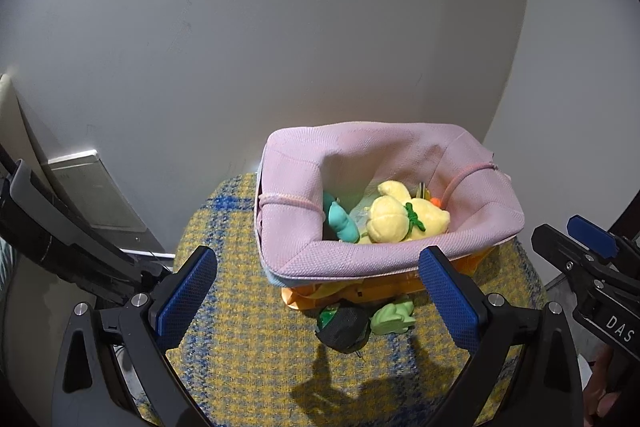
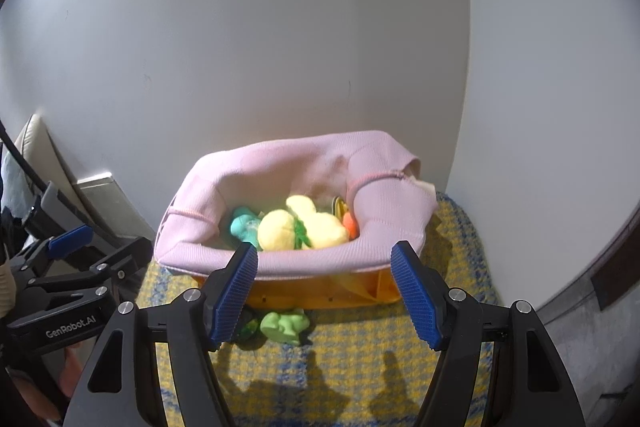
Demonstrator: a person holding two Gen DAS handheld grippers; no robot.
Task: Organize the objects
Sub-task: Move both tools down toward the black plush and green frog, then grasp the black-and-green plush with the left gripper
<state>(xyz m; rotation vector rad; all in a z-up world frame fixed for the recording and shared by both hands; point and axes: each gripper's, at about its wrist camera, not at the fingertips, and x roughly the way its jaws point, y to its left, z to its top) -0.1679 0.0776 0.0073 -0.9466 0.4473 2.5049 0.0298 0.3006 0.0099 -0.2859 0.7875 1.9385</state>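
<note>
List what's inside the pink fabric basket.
In the pink basket: a yellow plush, a teal toy, and an orange bit. Anything beneath them is covered.

A pink basket (image 1: 352,263) is blocking the way ahead against the wall (image 1: 280,27); bare cloth (image 1: 248,347) is lying open before it.

Plush toys (image 1: 404,219) in basket (image 1: 360,259); frog toy (image 1: 392,317) in front, on cushion (image 1: 248,347).

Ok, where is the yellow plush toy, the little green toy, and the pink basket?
yellow plush toy (image 1: 390,221): left wrist view, its round body.
little green toy (image 2: 285,325): right wrist view, its middle.
pink basket (image 1: 344,259): left wrist view, near rim.
</note>
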